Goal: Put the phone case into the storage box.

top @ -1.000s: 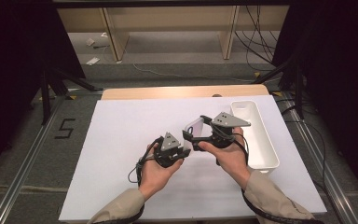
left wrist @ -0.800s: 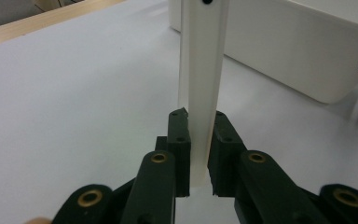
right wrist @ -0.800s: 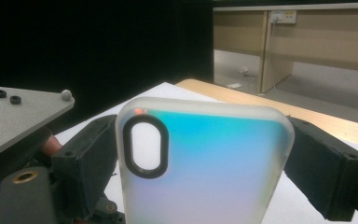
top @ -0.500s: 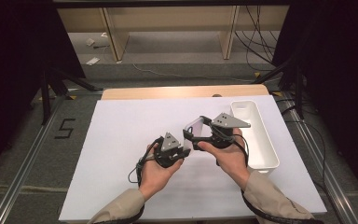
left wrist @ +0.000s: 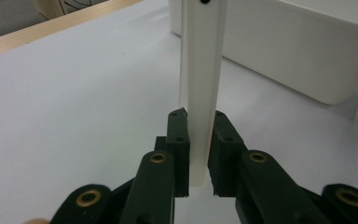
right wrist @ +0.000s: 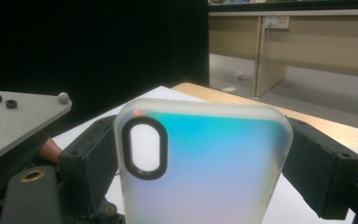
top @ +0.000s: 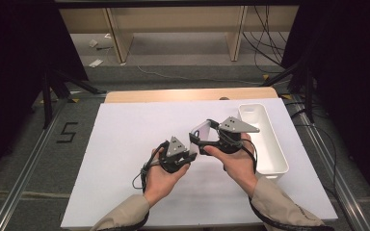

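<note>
Frosted phone case (right wrist: 205, 163), one, two grippers (top: 187, 156) (top: 198, 139), one white bin (top: 270, 144)

The one sign I can read is a large black "5" (top: 67, 132) marked on the grey floor (top: 24, 159) to the left of the table (top: 125, 144). I can make out no lettering or brand on the phone case (right wrist: 205, 163), the tray (top: 265, 139) or either tongs.
</note>
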A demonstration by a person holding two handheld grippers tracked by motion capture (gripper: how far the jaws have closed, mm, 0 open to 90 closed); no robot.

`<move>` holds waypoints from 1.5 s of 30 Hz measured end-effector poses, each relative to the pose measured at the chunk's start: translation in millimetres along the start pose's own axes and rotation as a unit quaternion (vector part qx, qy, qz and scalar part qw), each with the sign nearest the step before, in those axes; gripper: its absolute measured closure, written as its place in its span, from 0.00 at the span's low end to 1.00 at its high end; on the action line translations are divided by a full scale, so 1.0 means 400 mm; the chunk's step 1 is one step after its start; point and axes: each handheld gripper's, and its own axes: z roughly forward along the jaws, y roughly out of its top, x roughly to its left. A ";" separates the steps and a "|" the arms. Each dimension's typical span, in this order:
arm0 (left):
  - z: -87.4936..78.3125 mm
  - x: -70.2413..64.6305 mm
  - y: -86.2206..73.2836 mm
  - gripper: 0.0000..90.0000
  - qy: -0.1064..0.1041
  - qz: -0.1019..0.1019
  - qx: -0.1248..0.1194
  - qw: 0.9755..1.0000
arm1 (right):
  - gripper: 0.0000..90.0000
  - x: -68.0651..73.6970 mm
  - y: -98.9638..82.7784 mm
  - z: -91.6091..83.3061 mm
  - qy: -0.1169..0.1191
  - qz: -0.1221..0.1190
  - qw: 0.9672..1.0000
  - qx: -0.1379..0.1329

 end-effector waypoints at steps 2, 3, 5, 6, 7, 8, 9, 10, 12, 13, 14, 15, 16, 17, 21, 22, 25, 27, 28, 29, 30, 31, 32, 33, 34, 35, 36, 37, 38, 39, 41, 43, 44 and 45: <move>0.000 0.000 -0.001 0.86 -0.003 0.003 -0.003 1.000 | 0.20 -0.002 0.001 0.000 0.003 0.001 1.000 -0.001; 0.001 0.000 -0.001 0.83 -0.006 0.004 -0.005 1.000 | 0.20 -0.002 0.002 -0.001 0.005 0.002 1.000 -0.002; -0.001 0.001 -0.002 0.77 -0.016 0.009 -0.013 1.000 | 0.20 -0.004 0.003 -0.002 0.006 0.002 1.000 -0.003; -0.002 0.001 -0.001 0.74 -0.022 0.011 -0.017 1.000 | 0.20 -0.006 0.004 -0.003 0.007 0.000 1.000 -0.005; -0.002 0.001 -0.001 0.68 -0.022 0.011 -0.017 1.000 | 0.20 -0.007 0.005 -0.004 0.008 0.000 1.000 -0.006; -0.005 0.003 0.002 0.62 -0.033 0.017 -0.023 0.999 | 0.20 -0.008 0.005 -0.006 0.007 0.002 1.000 -0.005; -0.007 0.005 0.004 0.56 -0.038 0.019 -0.025 0.999 | 0.20 -0.010 0.006 -0.006 0.007 0.002 1.000 -0.007; -0.008 0.007 0.005 0.46 -0.042 0.019 -0.026 0.999 | 0.20 -0.011 0.007 -0.007 0.008 0.003 1.000 -0.008; -0.014 0.008 0.007 0.32 -0.044 0.020 -0.025 0.999 | 0.20 -0.014 0.009 -0.009 0.009 0.002 1.000 -0.008; -0.018 0.008 0.009 0.25 -0.045 0.021 -0.024 0.998 | 0.20 -0.015 0.010 -0.010 0.009 0.003 1.000 -0.009; -0.021 0.010 0.010 0.19 -0.048 0.021 -0.024 0.998 | 0.20 -0.017 0.011 -0.011 0.009 0.003 1.000 -0.010; -0.024 0.012 0.011 0.15 -0.050 0.021 -0.024 0.998 | 0.20 -0.017 0.011 -0.012 0.009 0.003 1.000 -0.011; -0.029 0.014 0.011 0.10 -0.053 0.020 -0.023 0.998 | 0.20 -0.018 0.012 -0.012 0.010 0.004 1.000 -0.012; -0.032 0.017 0.011 0.05 -0.055 0.021 -0.025 0.998 | 0.20 -0.019 0.012 -0.013 0.010 0.004 1.000 -0.013; -0.050 0.029 0.009 0.00 -0.059 0.027 -0.031 0.997 | 0.20 -0.021 0.014 -0.015 0.006 0.004 1.000 -0.015; -0.053 0.032 0.008 0.00 -0.057 0.027 -0.031 0.997 | 0.20 -0.022 0.014 -0.015 0.007 0.004 1.000 -0.015; -0.064 0.039 0.004 0.00 -0.056 0.027 -0.034 0.997 | 0.20 -0.024 0.015 -0.016 0.005 0.003 1.000 -0.016; -0.071 0.043 0.001 0.00 -0.057 0.028 -0.035 0.997 | 0.20 -0.025 0.015 -0.017 0.004 0.004 1.000 -0.017; -0.075 0.044 0.000 0.00 -0.055 0.028 -0.037 0.997 | 0.20 -0.025 0.015 -0.018 0.003 0.003 1.000 -0.017; -0.079 0.046 -0.001 0.00 -0.054 0.030 -0.037 0.997 | 0.20 -0.026 0.016 -0.019 0.002 0.002 1.000 -0.017; -0.082 0.047 -0.002 0.00 -0.054 0.030 -0.039 0.997 | 0.20 -0.027 0.017 -0.019 0.002 0.002 1.000 -0.018; -0.086 0.047 -0.003 0.00 -0.052 0.030 -0.040 0.997 | 0.20 -0.027 0.017 -0.020 0.002 0.003 1.000 -0.019; -0.090 0.049 -0.003 0.00 -0.051 0.034 -0.039 0.997 | 0.20 -0.028 0.018 -0.021 0.002 0.004 1.000 -0.018; -0.092 0.049 -0.004 0.00 -0.050 0.034 -0.041 0.997 | 0.20 -0.029 0.019 -0.021 0.001 0.004 1.000 -0.020; -0.095 0.048 -0.005 0.00 -0.050 0.035 -0.041 0.997 | 0.20 -0.029 0.020 -0.022 0.000 0.004 1.000 -0.020; -0.098 0.049 -0.006 0.00 -0.049 0.037 -0.041 0.997 | 0.20 -0.030 0.021 -0.024 0.000 0.003 1.000 -0.021; -0.101 0.049 -0.008 0.00 -0.050 0.039 -0.042 0.997 | 0.20 -0.030 0.022 -0.024 0.000 0.004 1.000 -0.022; -0.104 0.050 -0.010 0.00 -0.048 0.038 -0.042 0.997 | 0.20 -0.030 0.023 -0.026 -0.001 0.003 1.000 -0.022; -0.107 0.051 -0.012 0.00 -0.047 0.039 -0.042 0.997 | 0.20 -0.031 0.024 -0.027 -0.001 0.003 1.000 -0.023; -0.110 0.051 -0.014 0.00 -0.047 0.038 -0.042 0.997 | 0.20 -0.032 0.025 -0.027 -0.002 0.003 1.000 -0.024; -0.116 0.054 -0.018 0.00 -0.045 0.038 -0.043 0.997 | 0.20 -0.034 0.027 -0.028 -0.003 0.003 1.000 -0.026; -0.123 0.057 -0.022 0.00 -0.045 0.037 -0.045 0.997 | 0.20 -0.036 0.028 -0.030 -0.004 0.004 1.000 -0.025; -0.126 0.059 -0.024 0.00 -0.044 0.036 -0.045 0.997 | 0.20 -0.037 0.029 -0.031 -0.006 0.003 1.000 -0.025; -0.130 0.062 -0.026 0.00 -0.043 0.035 -0.046 0.997 | 0.20 -0.038 0.029 -0.031 -0.006 0.004 1.000 -0.025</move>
